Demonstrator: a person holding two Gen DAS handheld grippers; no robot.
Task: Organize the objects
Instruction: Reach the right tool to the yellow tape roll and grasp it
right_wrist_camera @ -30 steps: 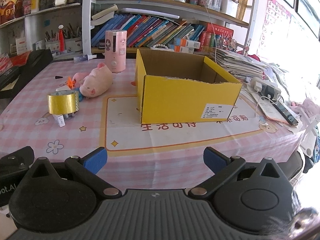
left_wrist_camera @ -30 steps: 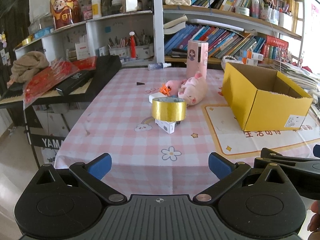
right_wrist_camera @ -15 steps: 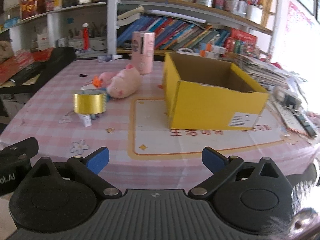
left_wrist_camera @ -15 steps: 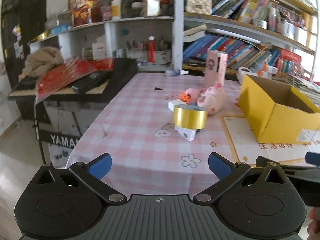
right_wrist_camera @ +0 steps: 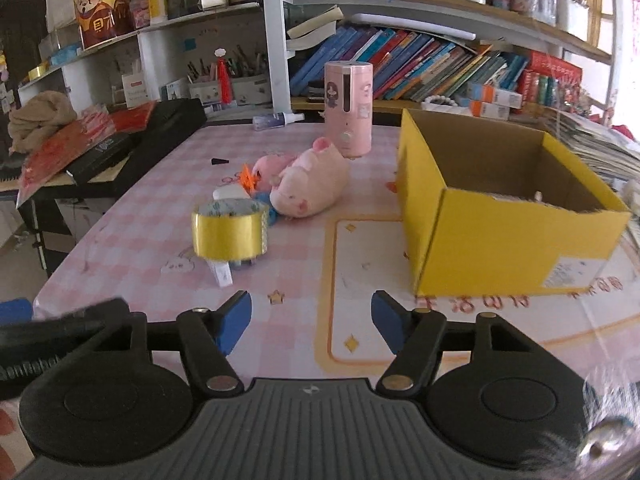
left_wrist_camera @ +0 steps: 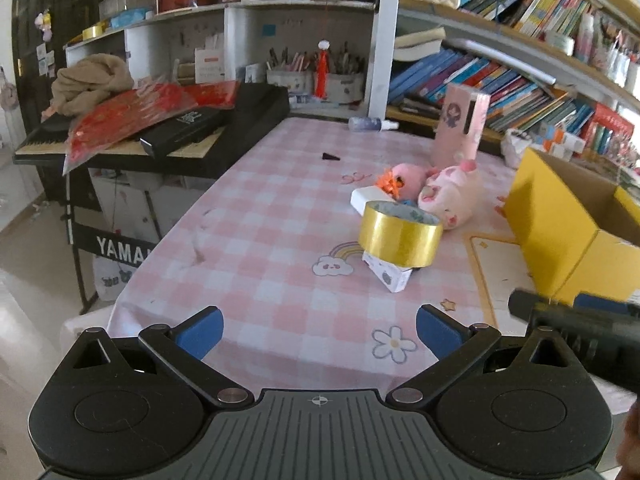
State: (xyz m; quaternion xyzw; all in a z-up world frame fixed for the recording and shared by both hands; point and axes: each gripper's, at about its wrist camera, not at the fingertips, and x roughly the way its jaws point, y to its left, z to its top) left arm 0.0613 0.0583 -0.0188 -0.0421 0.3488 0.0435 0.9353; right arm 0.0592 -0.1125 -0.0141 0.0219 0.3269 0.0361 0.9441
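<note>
Both grippers have come closer to the bench than a moment ago, and the right one has narrowed a bit. One gold tape roll (left_wrist_camera: 400, 236) is sitting on one small white box (left_wrist_camera: 387, 275), ahead of the left gripper (left_wrist_camera: 319, 330) and a little to its right, well apart from it. One pink pig toy (right_wrist_camera: 310, 184) and one smaller pink toy (right_wrist_camera: 269, 166) are lying touching each other behind the roll. One pink can (right_wrist_camera: 348, 109) is standing upright behind them. One yellow box (right_wrist_camera: 504, 216) is sitting open ahead and to the right of the right gripper (right_wrist_camera: 311, 322). Both grippers are staying wide with nothing between their fingers. They are hanging over the near edge of the bench (left_wrist_camera: 280, 216), and bare checked cloth is lying between them and the toys.
</note>
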